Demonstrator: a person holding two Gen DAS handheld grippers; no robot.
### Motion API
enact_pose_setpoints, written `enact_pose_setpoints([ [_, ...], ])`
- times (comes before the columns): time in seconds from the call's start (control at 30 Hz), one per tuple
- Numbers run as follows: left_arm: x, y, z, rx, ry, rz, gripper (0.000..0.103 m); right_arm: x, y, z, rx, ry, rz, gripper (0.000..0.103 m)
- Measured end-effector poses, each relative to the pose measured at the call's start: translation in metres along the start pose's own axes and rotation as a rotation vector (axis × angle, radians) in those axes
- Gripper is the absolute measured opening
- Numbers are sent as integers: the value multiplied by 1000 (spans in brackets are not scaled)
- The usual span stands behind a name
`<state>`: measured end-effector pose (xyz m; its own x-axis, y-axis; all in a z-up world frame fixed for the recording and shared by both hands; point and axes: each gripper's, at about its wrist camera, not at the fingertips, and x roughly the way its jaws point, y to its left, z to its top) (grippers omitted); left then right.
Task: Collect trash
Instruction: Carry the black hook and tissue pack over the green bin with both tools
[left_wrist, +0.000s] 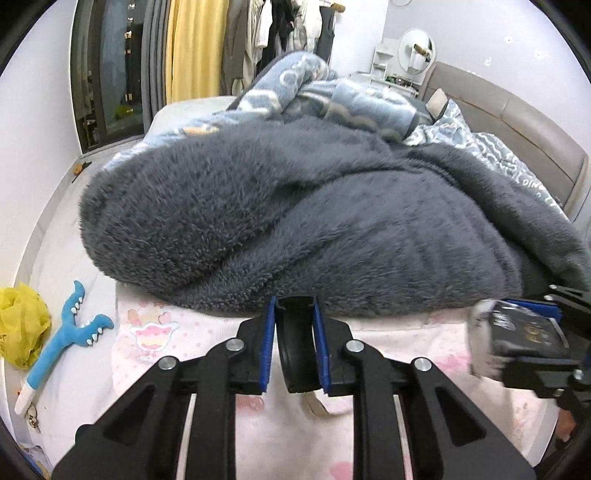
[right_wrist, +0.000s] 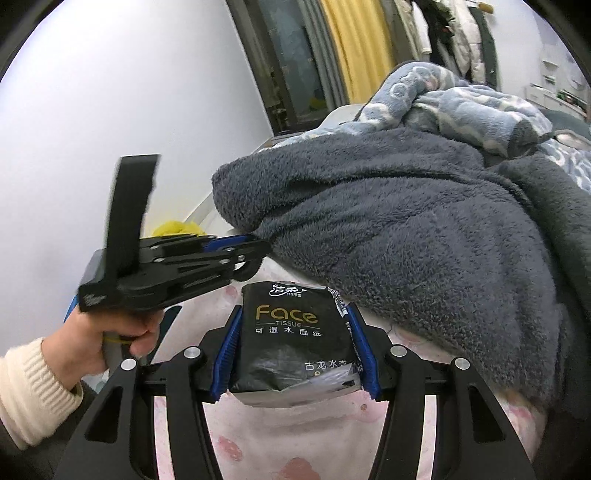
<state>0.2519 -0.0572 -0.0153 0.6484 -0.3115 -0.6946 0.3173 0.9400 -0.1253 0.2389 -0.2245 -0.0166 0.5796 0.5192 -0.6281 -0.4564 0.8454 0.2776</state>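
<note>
Right now the right gripper is clamped on a black tissue pack, which sits squarely between its blue pads just in front of the grey blanket, above the pink sheet. The left gripper pinches a black curved object, which I cannot identify, at the blanket's near edge. Left of the blanket lie a yellow bag and a blue toy.

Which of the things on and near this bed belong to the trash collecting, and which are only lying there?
Belonging to the job:
- black tissue pack, clamped in the right gripper
- black round object, held between the fingers of the left gripper
- yellow plastic bag beside the bed, possibly for the trash

Only lying about:
- grey fleece blanket
- blue patterned blanket
- blue shark-shaped toy
- pink sheet
</note>
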Motion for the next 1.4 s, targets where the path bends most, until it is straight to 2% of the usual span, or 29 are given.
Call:
enact_pose_setpoints([
  [0.13, -13, -4, -3, -20, -12, -5, 22, -3, 6, -3, 33, -9, -31, 55],
  [0.43, -39, 2, -28, 19, -5, 87, 22, -24, 25, -16, 77, -62, -58, 55],
  [0.63, -58, 12, -50, -44, 15, 109, 22, -31, 46, -28, 92, -70, -72, 55],
  [0.87, -78, 19, -71, -70, 18, 124, 22, -30, 80, -40, 59, -63, -70, 55],
  [1.13, -95, 46, -94, -100, 33, 169, 22, -15, 108, -45, 38, -41, -51, 55],
  [1.4, -104, 91, -117, -156, 63, 213, 22, 11, 138, -36, 3, -31, -17, 55],
])
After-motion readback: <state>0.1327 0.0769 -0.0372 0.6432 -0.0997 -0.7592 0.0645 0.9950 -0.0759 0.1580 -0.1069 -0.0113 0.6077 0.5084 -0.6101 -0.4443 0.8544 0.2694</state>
